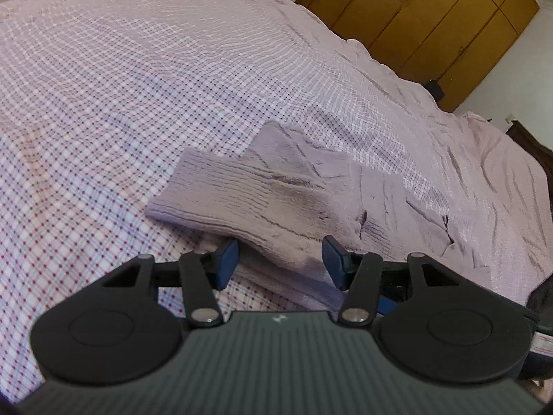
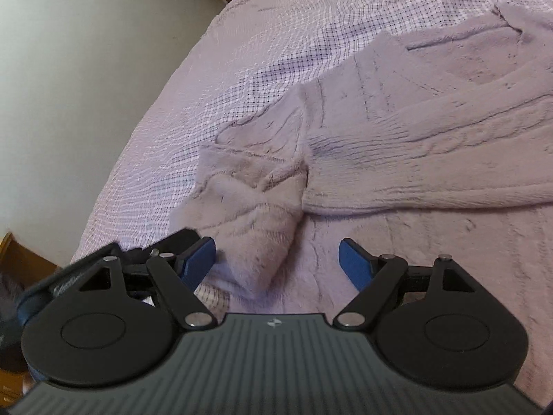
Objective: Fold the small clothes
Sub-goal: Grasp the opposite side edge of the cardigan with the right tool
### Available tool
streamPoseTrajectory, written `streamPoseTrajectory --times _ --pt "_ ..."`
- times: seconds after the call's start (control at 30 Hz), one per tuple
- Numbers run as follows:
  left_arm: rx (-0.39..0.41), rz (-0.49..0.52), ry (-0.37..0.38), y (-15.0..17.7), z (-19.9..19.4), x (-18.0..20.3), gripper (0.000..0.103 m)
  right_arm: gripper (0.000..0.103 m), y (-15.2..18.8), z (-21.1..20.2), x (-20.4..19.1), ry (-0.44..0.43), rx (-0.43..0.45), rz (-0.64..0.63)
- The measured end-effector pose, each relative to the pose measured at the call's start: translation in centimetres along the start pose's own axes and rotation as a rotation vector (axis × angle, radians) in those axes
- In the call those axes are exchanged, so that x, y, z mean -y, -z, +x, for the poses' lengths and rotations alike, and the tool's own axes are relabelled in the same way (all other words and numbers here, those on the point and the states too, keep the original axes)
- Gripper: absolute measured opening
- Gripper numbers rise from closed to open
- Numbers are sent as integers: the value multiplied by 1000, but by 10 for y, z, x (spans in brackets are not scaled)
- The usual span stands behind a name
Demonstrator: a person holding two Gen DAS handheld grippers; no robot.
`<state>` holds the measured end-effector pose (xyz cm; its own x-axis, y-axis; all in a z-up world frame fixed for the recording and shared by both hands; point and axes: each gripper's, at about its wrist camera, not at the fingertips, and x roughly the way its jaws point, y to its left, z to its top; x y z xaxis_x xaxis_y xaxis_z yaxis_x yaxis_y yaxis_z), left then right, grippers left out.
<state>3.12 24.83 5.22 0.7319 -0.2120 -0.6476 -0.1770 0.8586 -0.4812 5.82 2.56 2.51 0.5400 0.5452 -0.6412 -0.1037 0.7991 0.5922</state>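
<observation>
A lilac knitted sweater lies partly folded on the checked bedsheet. One sleeve is laid across the body. My left gripper hovers at the sweater's near folded edge. Its jaws stand apart with the cloth's edge between them, and the blue pads do not press on it. In the right wrist view the same sweater spreads to the right, and a crumpled sleeve lies folded at its left side. My right gripper is open wide, with the sleeve's end between the pads but not gripped.
The bedsheet ends at a curved edge on the left, with a pale wall beyond. A wooden wardrobe stands behind the bed. Brown furniture shows at the lower left. Wrinkled sheet lies right of the sweater.
</observation>
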Motion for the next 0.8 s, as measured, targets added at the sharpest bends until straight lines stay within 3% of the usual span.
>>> streamPoseTrajectory --times 0.13,0.17,0.23,0.3,0.5,0.8 --pt "21 -4 -12 -2 -5 -1 55 58 -8 14 -3 -1 -29 -6" --pt "30 -3 -21 -3 -8 -1 55 46 -10 17 -4 -15 -45 -6" --pt "48 -3 -49 -4 -11 -1 55 34 -13 20 -8 -35 -67 -16" --pt "58 -1 -76 -4 -11 -2 55 12 -16 20 -14 -29 -61 -59" --pt "84 -30 -88 -6 -15 -7 55 8 -32 -10 -40 -49 27 -230" --pt "166 -57 -34 -5 -27 -4 55 8 -61 -72 -54 47 215 -399"
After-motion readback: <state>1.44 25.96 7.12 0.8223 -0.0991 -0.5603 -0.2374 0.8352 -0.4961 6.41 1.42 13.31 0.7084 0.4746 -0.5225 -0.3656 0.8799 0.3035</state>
